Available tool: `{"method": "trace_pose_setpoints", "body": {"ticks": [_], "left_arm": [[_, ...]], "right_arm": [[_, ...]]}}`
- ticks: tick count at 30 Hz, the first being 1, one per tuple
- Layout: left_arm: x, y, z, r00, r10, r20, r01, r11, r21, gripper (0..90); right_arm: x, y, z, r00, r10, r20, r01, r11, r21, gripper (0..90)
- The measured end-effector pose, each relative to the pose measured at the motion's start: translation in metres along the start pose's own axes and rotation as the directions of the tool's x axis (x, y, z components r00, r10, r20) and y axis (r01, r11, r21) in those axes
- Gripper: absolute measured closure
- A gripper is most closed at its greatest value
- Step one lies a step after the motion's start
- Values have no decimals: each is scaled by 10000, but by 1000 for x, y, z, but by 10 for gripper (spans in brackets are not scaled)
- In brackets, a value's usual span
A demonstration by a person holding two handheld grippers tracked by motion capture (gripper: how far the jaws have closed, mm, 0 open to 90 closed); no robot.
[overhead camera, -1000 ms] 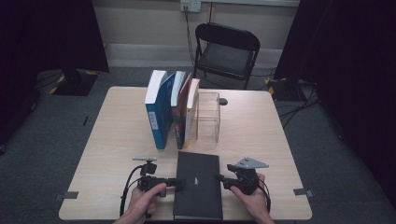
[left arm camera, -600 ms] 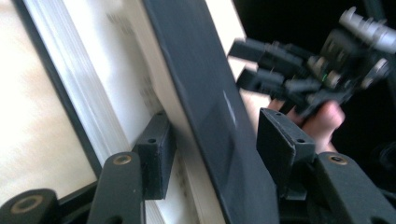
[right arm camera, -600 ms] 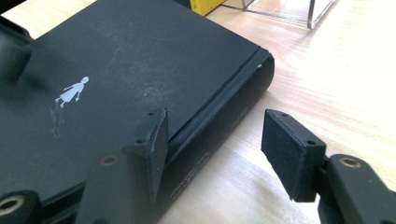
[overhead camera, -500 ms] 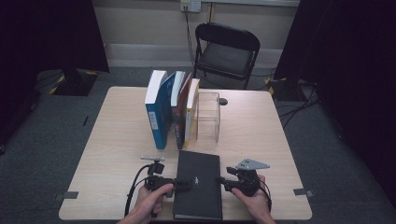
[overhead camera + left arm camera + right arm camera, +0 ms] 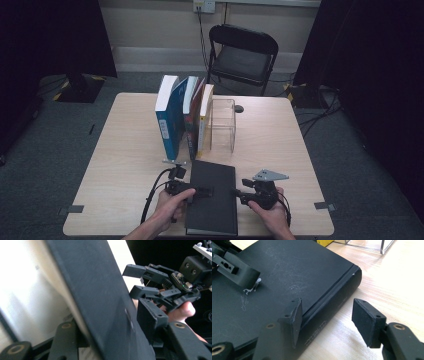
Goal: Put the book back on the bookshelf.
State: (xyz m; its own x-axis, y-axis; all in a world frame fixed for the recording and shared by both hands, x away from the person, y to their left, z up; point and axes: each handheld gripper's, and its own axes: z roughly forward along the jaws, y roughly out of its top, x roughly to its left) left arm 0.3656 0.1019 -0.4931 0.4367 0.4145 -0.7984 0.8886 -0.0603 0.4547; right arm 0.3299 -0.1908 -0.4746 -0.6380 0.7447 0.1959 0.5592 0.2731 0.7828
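Black book lies flat at the table's near edge, just in front of the upright book row. Left gripper straddles its left edge, cover between the jaws; actual clamping can't be told. Right gripper sits open at the spine, one jaw over the cover, the other off to the side.

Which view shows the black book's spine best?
Right gripper view: the black book lies close, its spine and faint lettering facing the camera. High view shows the whole cover from above; left gripper view shows a blurred cover slab.

a lab: black curtains, taped floor cables.
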Motion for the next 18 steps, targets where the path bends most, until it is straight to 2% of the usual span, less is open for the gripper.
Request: {"method": "trace_pose_setpoints", "body": {"ticks": [1, 3, 4, 5, 8, 11, 13, 14, 15, 16, 18], "left_arm": [[0, 1, 2, 9999, 103, -9, -104, 9999, -73, 472], [0, 2, 4, 10000, 44, -24, -44, 9999, -108, 473], [0, 2, 5, 9999, 57, -118, -59, 9999, -134, 488], [1, 2, 6, 9996, 198, -184, -202, 9996, -193, 546], [2, 3, 5, 9995, 223, 215, -218, 9995, -225, 595], [1, 3, 4, 9992, 367, 128, -364, 9991, -218, 615], [-2, 3, 4, 9979, 638, 58, -637, 9977, -240, 615], [-3, 3, 3, 9966, 829, -28, -829, 9963, -239, 616], [-4, 3, 3, 9964, 845, 9, -845, 9962, -226, 616], [-5, 3, 3, 9960, 889, -69, -891, 9957, -243, 616], [-7, 2, 2, 9949, 1007, -105, -1010, 9944, -325, 616]], "right_arm": [[0, 0, 0, 10000, 2, 21, -2, 10000, -10, 419], [0, 0, 0, 10000, -5, 18, 5, 10000, -17, 416], [0, 0, 0, 10000, -12, 8, 12, 10000, -14, 415], [0, 0, 0, 10000, -19, -3, 19, 10000, -17, 412], [-1, 0, 0, 10000, -40, 47, 40, 10000, -19, 395], [-1, 0, 0, 9999, -54, 140, 55, 10000, -38, 362], [-2, 0, 0, 9999, 7, 112, -7, 10000, -12, 347], [-2, 1, 0, 10000, 18, 77, -18, 10000, -7, 337], [-3, 1, 0, 10000, 25, 9, -25, 10000, -11, 306], [-3, 1, -1, 9999, 64, -161, -64, 10000, 0, 265], [-1, 1, -2, 9982, -24, -596, 27, 10000, 51, 250]]}}
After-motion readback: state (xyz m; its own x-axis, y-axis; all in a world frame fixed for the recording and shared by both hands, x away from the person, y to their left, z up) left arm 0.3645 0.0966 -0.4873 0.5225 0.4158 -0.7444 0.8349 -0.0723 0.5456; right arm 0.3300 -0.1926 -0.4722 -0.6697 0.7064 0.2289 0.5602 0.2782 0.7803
